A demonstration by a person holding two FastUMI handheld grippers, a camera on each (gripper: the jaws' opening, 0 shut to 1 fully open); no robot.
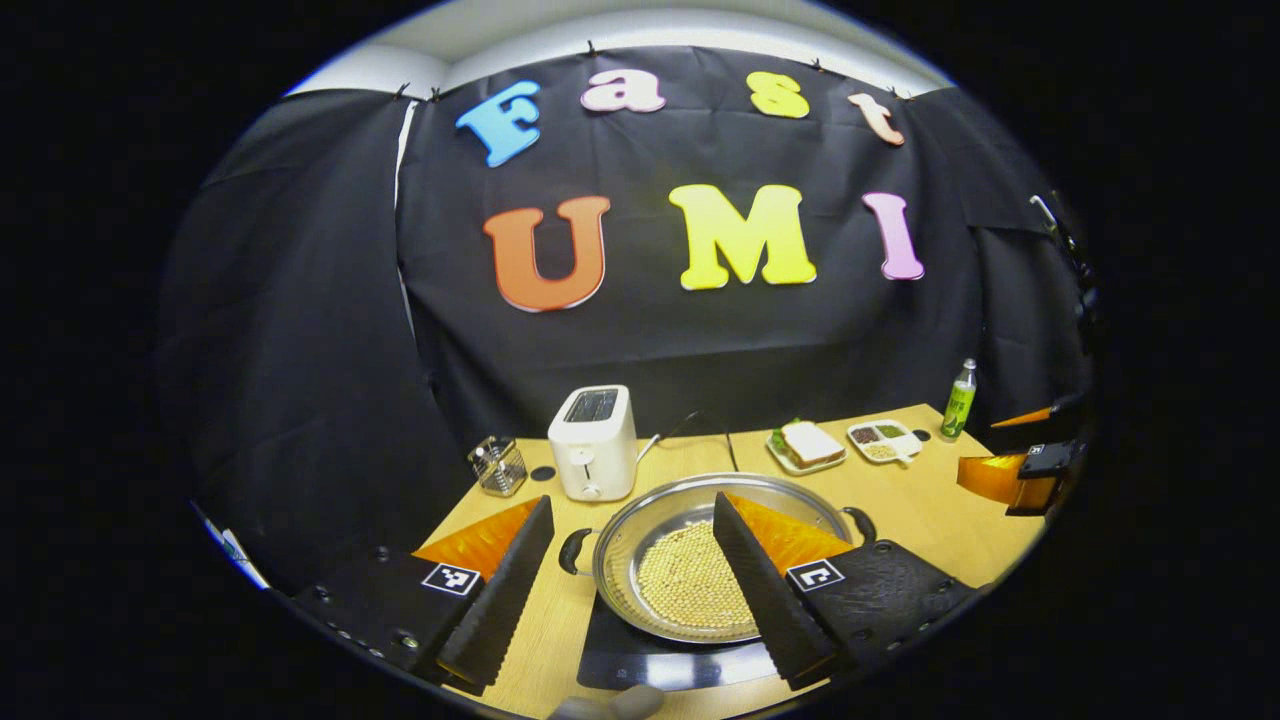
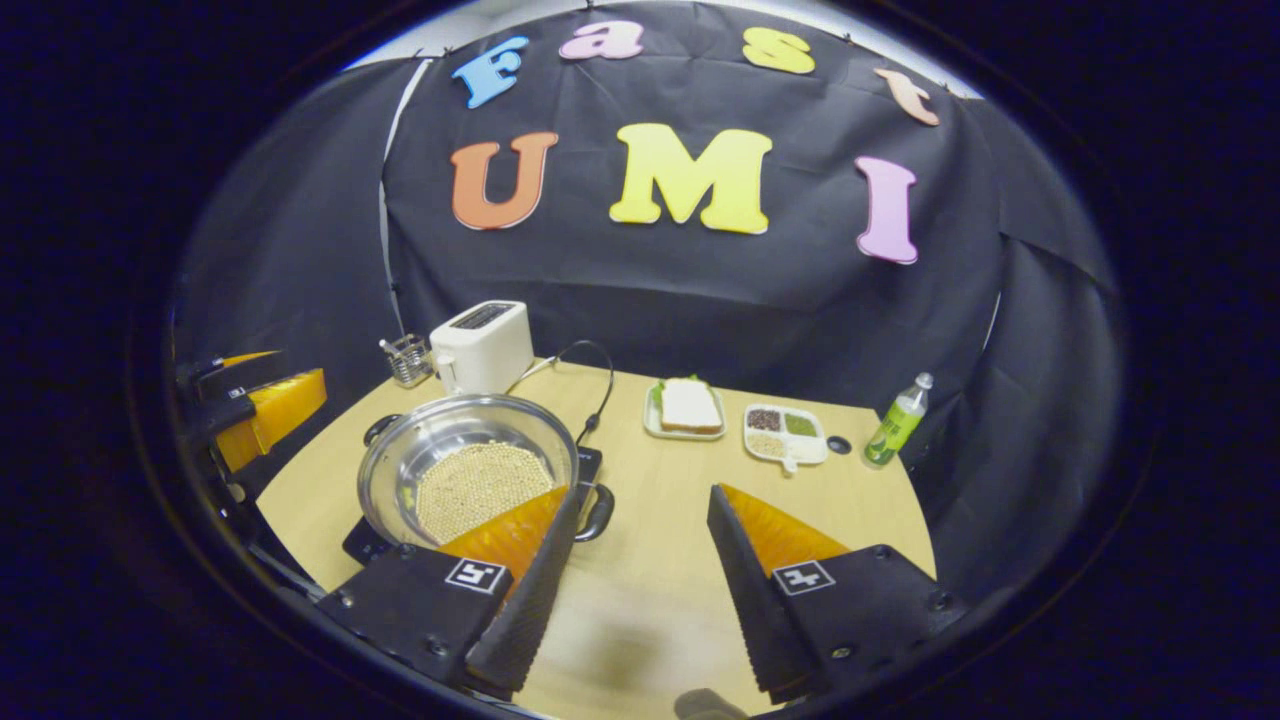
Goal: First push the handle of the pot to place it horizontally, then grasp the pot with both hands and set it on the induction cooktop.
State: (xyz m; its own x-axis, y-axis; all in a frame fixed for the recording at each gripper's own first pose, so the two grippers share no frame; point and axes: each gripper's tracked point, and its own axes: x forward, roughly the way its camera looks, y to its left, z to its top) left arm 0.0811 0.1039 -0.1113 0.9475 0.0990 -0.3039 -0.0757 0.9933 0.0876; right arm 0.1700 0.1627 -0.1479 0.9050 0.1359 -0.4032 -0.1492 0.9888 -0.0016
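- On the induction cooktop [image 1: 640, 655], at 6 o'clock on the surface [image 2: 660, 560], the pot [image 1: 700, 570] is seated.
- Both left tongs [image 1: 635, 590] and right tongs [image 2: 640, 570] are spread wide, gripping nothing.

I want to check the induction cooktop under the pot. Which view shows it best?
The left gripper view: the induction cooktop shows a broad front part below the pot. The right gripper view shows only its corners.

- Pot [image 1: 640, 530]: shiny polished metal, with dark glossy handles.
- Cooktop [image 1: 620, 655]: smooth glossy black top.
- Table [image 2: 660, 500]: pale matt wood grain.
- Toaster [image 1: 592, 440]: smooth white plastic.
- Bottle [image 2: 897, 420]: clear plastic.
- Wall [image 2: 700, 300]: matt black cloth.
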